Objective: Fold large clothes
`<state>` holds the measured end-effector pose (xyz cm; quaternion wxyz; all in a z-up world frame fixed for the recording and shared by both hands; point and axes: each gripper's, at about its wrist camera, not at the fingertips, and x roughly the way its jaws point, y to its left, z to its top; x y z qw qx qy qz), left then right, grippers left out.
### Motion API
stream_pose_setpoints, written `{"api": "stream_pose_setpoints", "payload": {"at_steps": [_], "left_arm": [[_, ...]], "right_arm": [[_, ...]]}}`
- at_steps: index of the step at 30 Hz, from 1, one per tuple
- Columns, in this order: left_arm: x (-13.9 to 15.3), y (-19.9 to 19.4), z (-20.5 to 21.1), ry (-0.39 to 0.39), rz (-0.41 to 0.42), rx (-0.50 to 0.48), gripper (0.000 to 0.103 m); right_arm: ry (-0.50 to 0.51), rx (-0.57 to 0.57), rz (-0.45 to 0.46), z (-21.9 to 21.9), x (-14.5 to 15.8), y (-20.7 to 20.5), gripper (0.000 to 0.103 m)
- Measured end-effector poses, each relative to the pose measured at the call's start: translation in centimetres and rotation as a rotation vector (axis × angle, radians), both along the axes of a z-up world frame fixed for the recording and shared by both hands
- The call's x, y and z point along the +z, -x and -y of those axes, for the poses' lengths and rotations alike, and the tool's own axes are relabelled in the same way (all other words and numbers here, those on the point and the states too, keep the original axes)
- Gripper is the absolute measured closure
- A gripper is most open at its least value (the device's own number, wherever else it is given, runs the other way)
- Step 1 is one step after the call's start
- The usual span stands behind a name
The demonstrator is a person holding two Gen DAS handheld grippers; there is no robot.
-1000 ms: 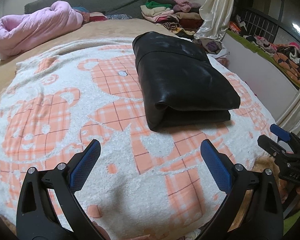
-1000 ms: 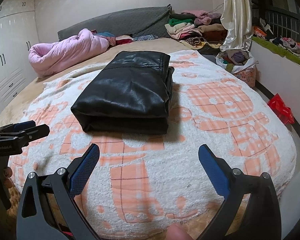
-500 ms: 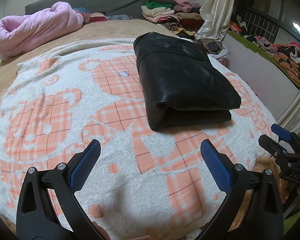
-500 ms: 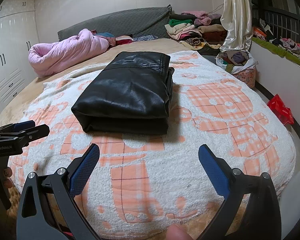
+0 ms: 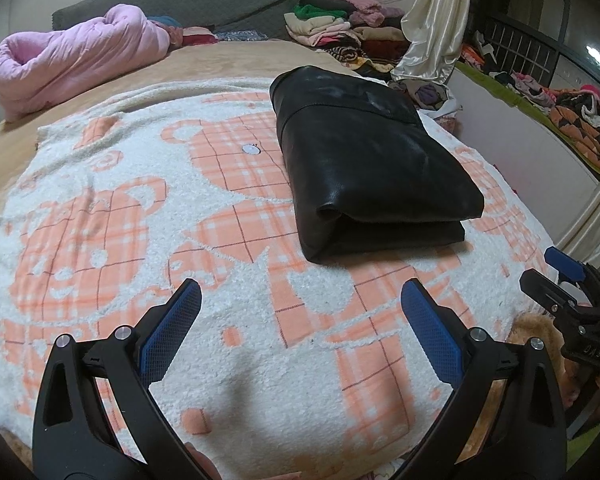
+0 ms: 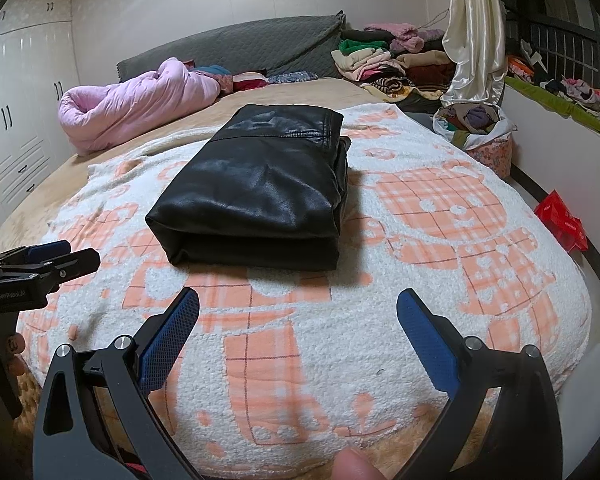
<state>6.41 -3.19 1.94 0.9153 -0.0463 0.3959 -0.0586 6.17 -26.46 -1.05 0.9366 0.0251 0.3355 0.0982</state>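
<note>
A black leather garment (image 5: pixel 364 164) (image 6: pixel 260 188) lies folded into a thick rectangle on the white and orange checked blanket (image 5: pixel 148 240) (image 6: pixel 460 240) that covers the bed. My left gripper (image 5: pixel 300 296) is open and empty, hovering over the blanket short of the garment's near edge. My right gripper (image 6: pixel 298 300) is also open and empty, just short of the garment's folded front. In the left wrist view the right gripper (image 5: pixel 560 280) shows at the right edge; in the right wrist view the left gripper (image 6: pixel 48 260) shows at the left edge.
A rolled pink duvet (image 5: pixel 76 56) (image 6: pixel 140 100) lies at the head of the bed by a grey headboard (image 6: pixel 236 48). Stacked clothes (image 6: pixel 384 60) and a cream curtain (image 6: pixel 476 28) stand at the back right. A basket of clothes (image 6: pixel 480 128) and a red item (image 6: pixel 564 220) sit beside the bed.
Both views have shifted only slightly; the garment sits a touch nearer in the left wrist view. Both grippers stay open and the garment has not moved.
</note>
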Motion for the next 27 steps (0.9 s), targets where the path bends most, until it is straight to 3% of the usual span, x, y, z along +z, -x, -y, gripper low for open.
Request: {"api": "stream_pose_setpoints", "payload": {"at_steps": [27], "left_arm": [[-0.09,0.38,-0.40,-0.019,0.002,0.010,0.009]], "right_arm": [[0.008,-0.015,-0.003,0.49,0.18,0.37,0.004]]}}
